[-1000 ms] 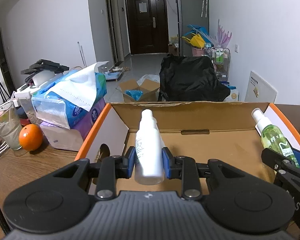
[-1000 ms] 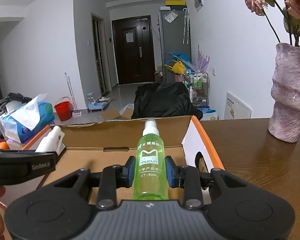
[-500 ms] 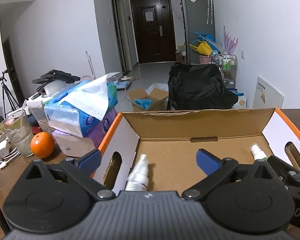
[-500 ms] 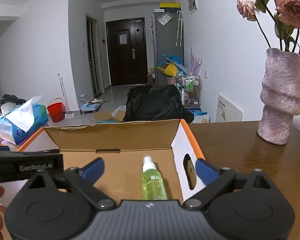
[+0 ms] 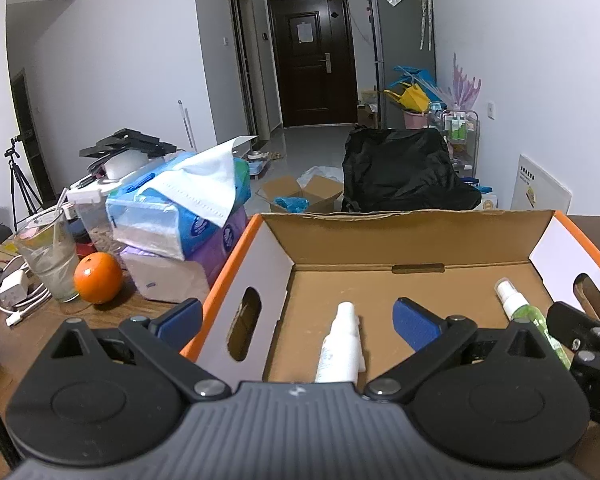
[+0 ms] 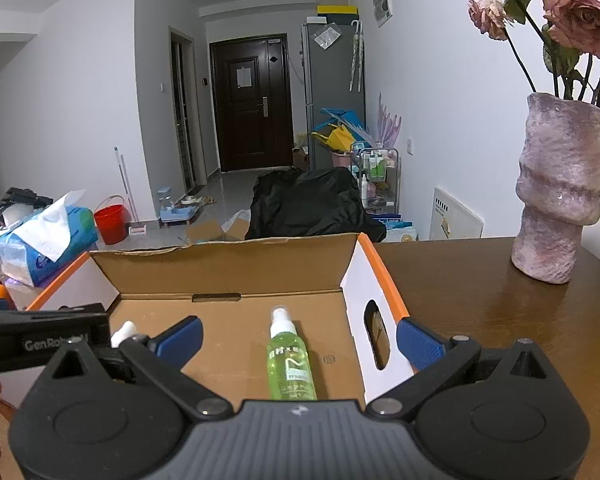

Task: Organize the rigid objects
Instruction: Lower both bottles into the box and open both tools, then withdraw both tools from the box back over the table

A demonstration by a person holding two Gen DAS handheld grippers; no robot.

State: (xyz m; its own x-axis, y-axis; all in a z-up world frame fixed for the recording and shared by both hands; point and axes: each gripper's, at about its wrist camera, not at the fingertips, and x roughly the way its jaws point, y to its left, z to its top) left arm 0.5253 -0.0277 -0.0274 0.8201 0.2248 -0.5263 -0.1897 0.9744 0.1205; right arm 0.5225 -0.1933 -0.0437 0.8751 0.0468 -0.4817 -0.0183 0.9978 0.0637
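Released a second ago, the white spray bottle [image 5: 342, 344] and green spray bottle [image 6: 290, 362] lie inside the cardboard box [image 5: 404, 236]; left gripper [image 5: 296, 320] and right gripper [image 6: 298, 338] gape wide, empty.

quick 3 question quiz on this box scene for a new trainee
1. True or false: the left gripper is clamped on the white spray bottle.
2. Where does the green spray bottle lie? A) beside the vase B) in the cardboard box C) on the tissue packs
3. Which fruit sits by the drinking glass?

Key: 1 false, its jaws stand wide open. 2 B. 3 the orange.
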